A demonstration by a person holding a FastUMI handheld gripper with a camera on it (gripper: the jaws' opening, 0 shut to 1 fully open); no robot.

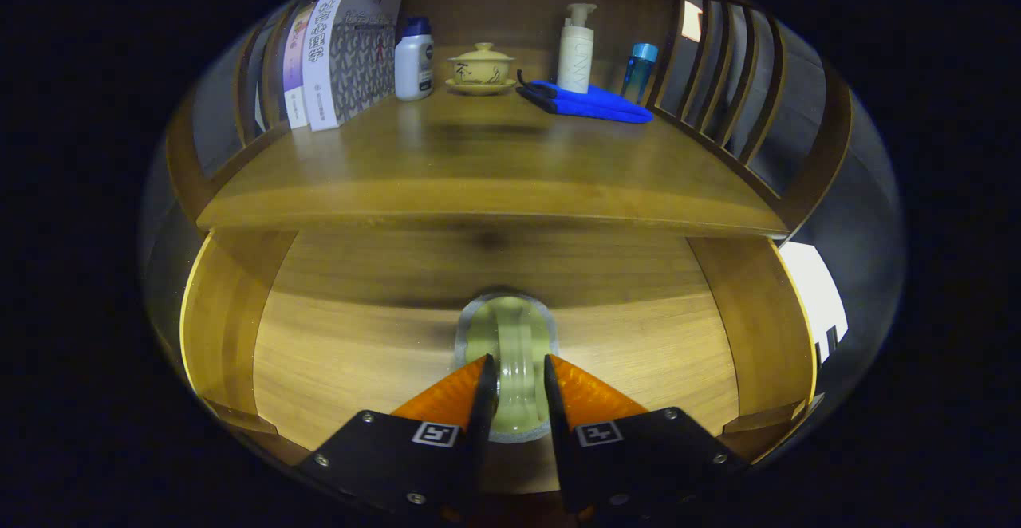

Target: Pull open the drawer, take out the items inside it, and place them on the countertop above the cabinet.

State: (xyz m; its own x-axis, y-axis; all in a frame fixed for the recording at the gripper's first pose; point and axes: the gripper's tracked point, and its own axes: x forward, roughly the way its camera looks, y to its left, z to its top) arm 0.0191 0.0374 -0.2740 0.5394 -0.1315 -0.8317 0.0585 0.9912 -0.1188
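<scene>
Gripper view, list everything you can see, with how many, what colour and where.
Tape roll: one, pale green translucent, on the drawer floor between the gripper's fingers.
Drawer: one, light wood, pulled open below the countertop.
Countertop: one, brown wood, above the drawer.
Books: a few, white and purple, upright, back left.
Bottle: one, white with blue cap, beside the books.
Lidded teacup: one, yellowish, on a saucer.
Pump bottle: one, white.
Cloth: one, blue, folded.
Blue bottle: one, behind the cloth.
Gripper: one, orange fingers closed on the tape roll.

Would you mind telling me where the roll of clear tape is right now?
In the gripper view, the roll of clear tape stands on edge inside the open drawer, below the countertop, pinched between the gripper fingers.
</scene>
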